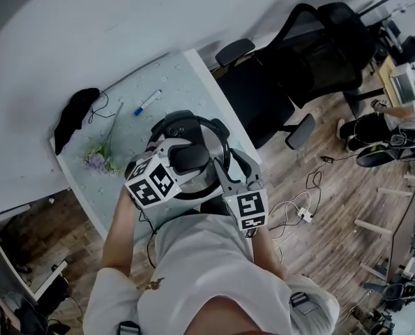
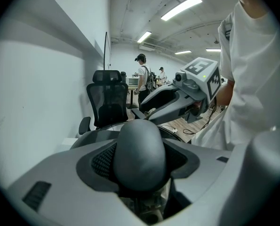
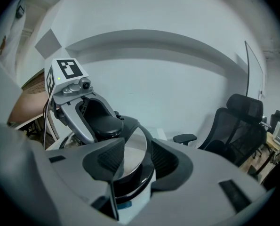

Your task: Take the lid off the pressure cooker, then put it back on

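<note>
The pressure cooker (image 1: 217, 160) stands on the pale table (image 1: 186, 75) with its steel lid (image 1: 206, 128) on. My left gripper (image 1: 186, 153) reaches in from the near left and is shut on the lid's black handle (image 1: 190, 159). In the left gripper view that rounded handle (image 2: 140, 154) fills the space between both pads of the left gripper (image 2: 140, 171). My right gripper (image 1: 225, 169) meets the cooker's near right side. Its jaws (image 3: 135, 161) close around the rim, with the steel lid (image 3: 136, 147) showing between the pads. The left gripper (image 3: 78, 107) also shows there, on the handle.
On the table lie a blue-capped marker (image 1: 146, 102), a black cloth (image 1: 74, 114) and a small bunch of flowers (image 1: 97, 160). A black office chair (image 1: 277, 82) stands just past the table's right edge. Cables and a plug strip (image 1: 301, 213) lie on the wooden floor.
</note>
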Demonstrator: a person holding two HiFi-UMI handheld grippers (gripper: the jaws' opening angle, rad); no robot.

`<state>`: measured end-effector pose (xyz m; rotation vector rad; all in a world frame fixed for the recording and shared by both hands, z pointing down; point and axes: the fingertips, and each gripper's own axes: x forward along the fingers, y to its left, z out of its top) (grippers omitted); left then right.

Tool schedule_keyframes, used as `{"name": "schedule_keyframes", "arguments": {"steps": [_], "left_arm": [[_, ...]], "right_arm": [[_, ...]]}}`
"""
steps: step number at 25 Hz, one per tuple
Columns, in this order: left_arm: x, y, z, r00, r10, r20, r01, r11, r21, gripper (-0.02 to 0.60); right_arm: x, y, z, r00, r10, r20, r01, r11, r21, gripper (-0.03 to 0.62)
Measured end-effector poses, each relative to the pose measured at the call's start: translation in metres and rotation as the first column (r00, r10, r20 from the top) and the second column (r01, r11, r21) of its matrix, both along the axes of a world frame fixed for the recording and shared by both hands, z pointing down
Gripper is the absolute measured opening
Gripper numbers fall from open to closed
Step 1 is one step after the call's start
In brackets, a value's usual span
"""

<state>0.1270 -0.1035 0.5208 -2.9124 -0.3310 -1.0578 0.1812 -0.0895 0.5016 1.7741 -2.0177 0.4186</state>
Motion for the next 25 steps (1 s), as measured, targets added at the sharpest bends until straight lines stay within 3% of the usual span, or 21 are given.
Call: {"name": "schedule_keyframes", "arguments": {"steps": [17, 25], "left_arm": [[-0.008, 0.007, -0.024, 0.999, -0.032, -0.036, 0.034, 0.999, 0.04, 0.273], [-0.03, 0.005, -0.034, 0.99, -0.126, -0.058, 0.129, 0.99, 0.05, 0.273]], "right_arm": [[0.001, 0.006, -0.016, 1.0, -0.017, -0.023, 0.018, 0.999, 0.041, 0.178], [-0.016, 0.003, -0.028, 0.996, -0.075, -0.039, 0.077, 0.994, 0.073, 0.176]]}}
